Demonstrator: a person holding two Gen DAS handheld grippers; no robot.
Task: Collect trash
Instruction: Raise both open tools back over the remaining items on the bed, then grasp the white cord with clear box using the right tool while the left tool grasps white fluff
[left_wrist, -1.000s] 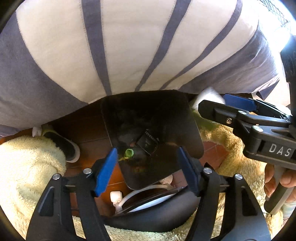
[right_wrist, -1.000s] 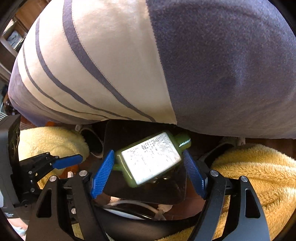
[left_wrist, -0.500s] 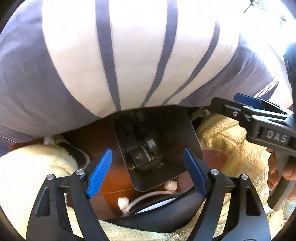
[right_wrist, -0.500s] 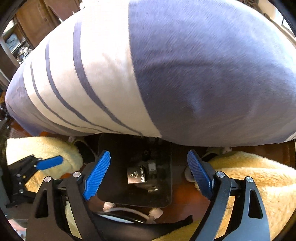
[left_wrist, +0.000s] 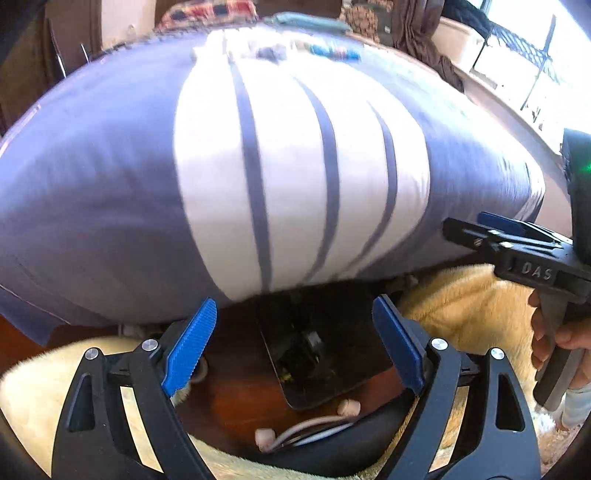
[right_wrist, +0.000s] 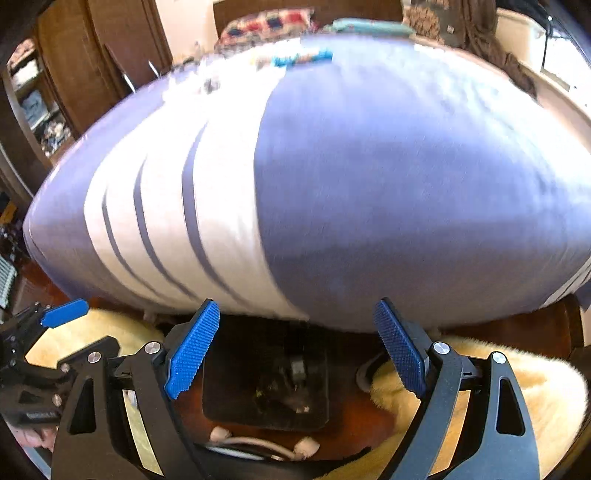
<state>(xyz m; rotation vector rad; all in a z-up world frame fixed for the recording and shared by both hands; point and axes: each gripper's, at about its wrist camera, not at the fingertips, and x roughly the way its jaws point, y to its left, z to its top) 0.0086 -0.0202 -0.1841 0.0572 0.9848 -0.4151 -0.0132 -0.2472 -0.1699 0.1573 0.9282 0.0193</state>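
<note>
Left wrist view shows our left gripper (left_wrist: 295, 343) with its blue pads spread wide and nothing between them; its jaws have just been opening further, and a second ago they were narrower over the same spot. Below them, on the reddish floor, sits the dark trash bin (left_wrist: 351, 384), near us and tucked under the edge of the striped bedcover (left_wrist: 295, 166). Its mouth now looks smaller and lower in the frame than before, and more of the room beyond the bed has come into sight, so we are pulling up and away from it.

Right wrist view tells the bigger change: a second ago the right gripper (right_wrist: 297, 347) had a green bottle with a white label between its pads; now the pads stand wide apart and empty. Inside the bin (right_wrist: 317, 410) we make out dark clutter with a speck of green, too blurred to name, though we judge the bottle lies in there. That piece of trash seems delivered, and both tools are free for whatever remains on the bed or floor.
</note>
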